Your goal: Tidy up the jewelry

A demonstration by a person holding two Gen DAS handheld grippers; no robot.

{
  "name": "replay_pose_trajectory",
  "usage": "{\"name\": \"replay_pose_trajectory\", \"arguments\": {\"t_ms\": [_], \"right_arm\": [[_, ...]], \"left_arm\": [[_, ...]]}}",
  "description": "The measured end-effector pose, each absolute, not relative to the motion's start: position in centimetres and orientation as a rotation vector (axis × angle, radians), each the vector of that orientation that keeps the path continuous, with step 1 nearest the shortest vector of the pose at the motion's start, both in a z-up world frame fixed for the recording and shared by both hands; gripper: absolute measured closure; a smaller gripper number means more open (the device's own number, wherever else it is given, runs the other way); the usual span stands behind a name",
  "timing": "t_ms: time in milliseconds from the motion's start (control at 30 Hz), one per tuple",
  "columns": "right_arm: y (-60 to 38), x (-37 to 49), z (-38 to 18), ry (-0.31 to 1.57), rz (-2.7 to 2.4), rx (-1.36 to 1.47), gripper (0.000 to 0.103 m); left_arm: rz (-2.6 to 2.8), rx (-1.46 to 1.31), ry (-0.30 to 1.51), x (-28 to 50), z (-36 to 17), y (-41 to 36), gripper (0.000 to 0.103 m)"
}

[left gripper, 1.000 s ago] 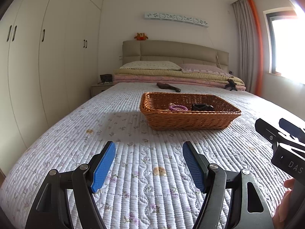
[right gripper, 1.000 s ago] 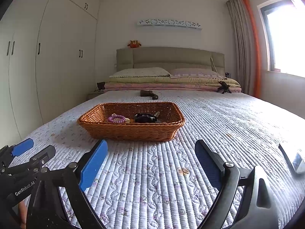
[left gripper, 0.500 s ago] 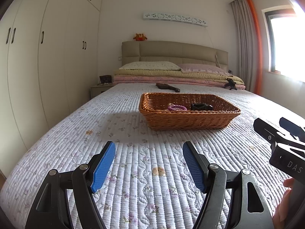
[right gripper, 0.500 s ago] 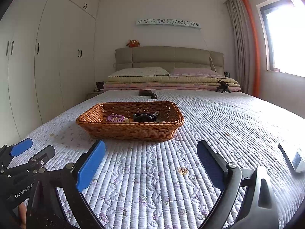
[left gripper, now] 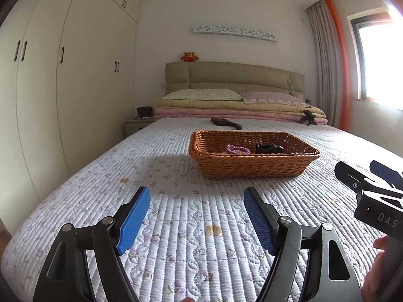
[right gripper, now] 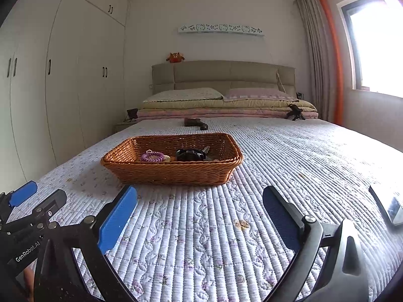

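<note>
My left wrist camera sits low over the quilted bedspread [left gripper: 191,246], looking forward between my left gripper [left gripper: 196,216] fingers toward the headboard [left gripper: 234,78]. The wicker basket [left gripper: 252,167] lies right of frame centre, near. My right wrist camera faces the same way from a similar height; there the basket [right gripper: 173,173] lies left of centre. Both views share the basket, headboard and wardrobe [left gripper: 75,75]. Each camera catches the other tool: my right gripper [left gripper: 365,183] at the right edge, the left at the lower left of the right view.
</note>
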State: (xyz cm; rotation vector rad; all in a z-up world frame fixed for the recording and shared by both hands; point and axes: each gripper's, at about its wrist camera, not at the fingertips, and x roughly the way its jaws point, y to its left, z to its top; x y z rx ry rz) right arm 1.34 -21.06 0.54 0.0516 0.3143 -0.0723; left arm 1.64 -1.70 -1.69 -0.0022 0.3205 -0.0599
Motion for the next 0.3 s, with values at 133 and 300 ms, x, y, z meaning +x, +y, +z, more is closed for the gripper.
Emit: {"name": "replay_pose_trajectory", "arguments": {"t_ms": [133, 300], "right_arm": [[-21.10, 1.32, 0.55, 0.311, -0.076, 0.057, 0.002], [-21.08, 1.35, 0.48, 0.313, -0.078, 0.060, 0.002]], "left_arm": [[-0.045, 0.003, 0.319, 1.66, -1.67, -1.76, 0.024], [-0.043, 0.010, 0.311, 1.69, -1.62, -1.87, 0.024]]}}
